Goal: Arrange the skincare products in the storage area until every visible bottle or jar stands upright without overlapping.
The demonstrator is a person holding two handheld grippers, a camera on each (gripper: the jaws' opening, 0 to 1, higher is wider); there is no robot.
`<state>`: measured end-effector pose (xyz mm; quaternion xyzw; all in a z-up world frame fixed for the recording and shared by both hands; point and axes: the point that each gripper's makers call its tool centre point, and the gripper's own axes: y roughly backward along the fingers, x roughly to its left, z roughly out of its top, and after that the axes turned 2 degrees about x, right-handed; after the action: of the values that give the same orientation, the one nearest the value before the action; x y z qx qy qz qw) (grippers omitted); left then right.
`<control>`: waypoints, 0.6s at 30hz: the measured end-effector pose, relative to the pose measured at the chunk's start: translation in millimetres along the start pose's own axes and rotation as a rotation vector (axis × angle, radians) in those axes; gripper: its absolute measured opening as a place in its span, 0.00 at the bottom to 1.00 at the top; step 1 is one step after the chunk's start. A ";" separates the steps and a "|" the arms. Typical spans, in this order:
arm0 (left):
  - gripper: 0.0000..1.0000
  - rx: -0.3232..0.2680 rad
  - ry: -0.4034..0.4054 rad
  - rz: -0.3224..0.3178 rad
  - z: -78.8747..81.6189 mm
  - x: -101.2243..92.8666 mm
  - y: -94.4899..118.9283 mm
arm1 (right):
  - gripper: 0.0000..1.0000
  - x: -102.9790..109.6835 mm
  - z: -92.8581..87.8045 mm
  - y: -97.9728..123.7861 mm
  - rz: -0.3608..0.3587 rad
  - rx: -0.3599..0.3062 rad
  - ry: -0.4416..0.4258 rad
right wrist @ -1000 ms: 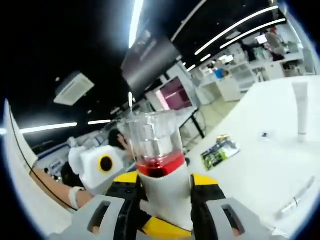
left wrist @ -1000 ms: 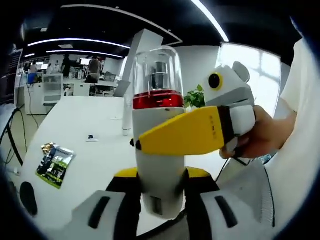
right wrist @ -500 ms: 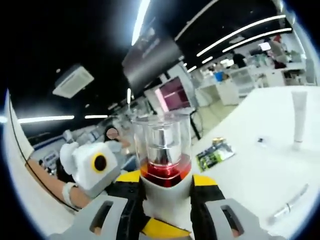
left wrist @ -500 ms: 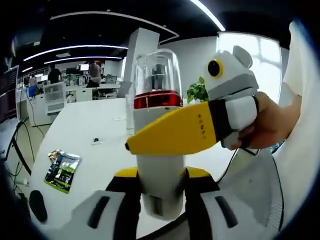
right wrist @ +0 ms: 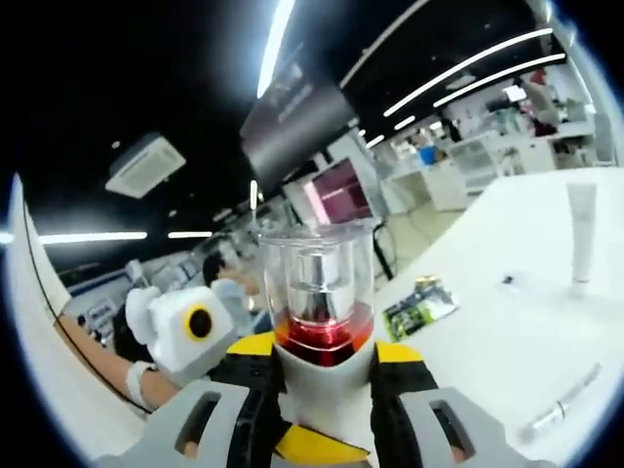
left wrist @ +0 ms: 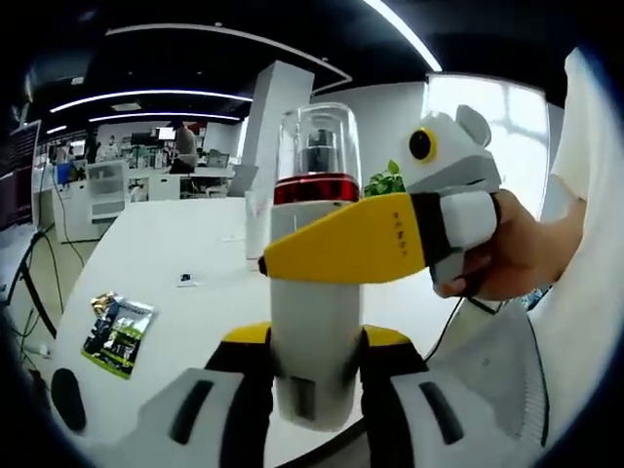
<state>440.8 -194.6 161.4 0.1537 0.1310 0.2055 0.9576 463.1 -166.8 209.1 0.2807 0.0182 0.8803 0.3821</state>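
A white bottle (left wrist: pixel 314 302) with a red band and a clear domed cap (left wrist: pixel 317 141) is held up above the table. My left gripper (left wrist: pixel 314 343) is shut on its lower body. My right gripper (left wrist: pixel 336 249) comes in from the right, held by a hand, and its yellow jaw lies across the bottle's middle. In the right gripper view the same bottle (right wrist: pixel 322 380) rises between the jaws of my right gripper (right wrist: pixel 327 359), which is shut on it. There the left gripper (right wrist: pixel 317 447) shows as a yellow jaw under the bottle.
A white table (left wrist: pixel 166 234) spreads below. A white tube (right wrist: pixel 582 229) stands upright on it, the same tube (left wrist: pixel 255 222) showing behind the bottle. A green packet (left wrist: pixel 117 327) lies flat, and a slim pen-like item (right wrist: pixel 561 405) lies near the right edge. A person's sleeve (left wrist: pixel 575 322) is at right.
The bottle stays gripped by both grippers. In the right gripper view it has gone from tilted to straight up. The right gripper's yellow jaw has risen slightly and levelled.
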 end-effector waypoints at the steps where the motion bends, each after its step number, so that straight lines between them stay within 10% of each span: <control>1: 0.31 -0.003 0.001 0.000 0.3 0.2 -0.1 | 0.32 -0.7 0.8 0.2 -0.004 -0.003 0.001; 18: 0.29 -0.003 -0.002 0.009 0.2 2.2 0.3 | 0.31 -6.3 12.9 1.6 -0.012 -0.014 0.055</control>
<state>442.8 -193.4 161.3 0.1531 0.1288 0.2097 0.9571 472.1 -174.6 217.3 0.2538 0.0243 0.8853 0.3889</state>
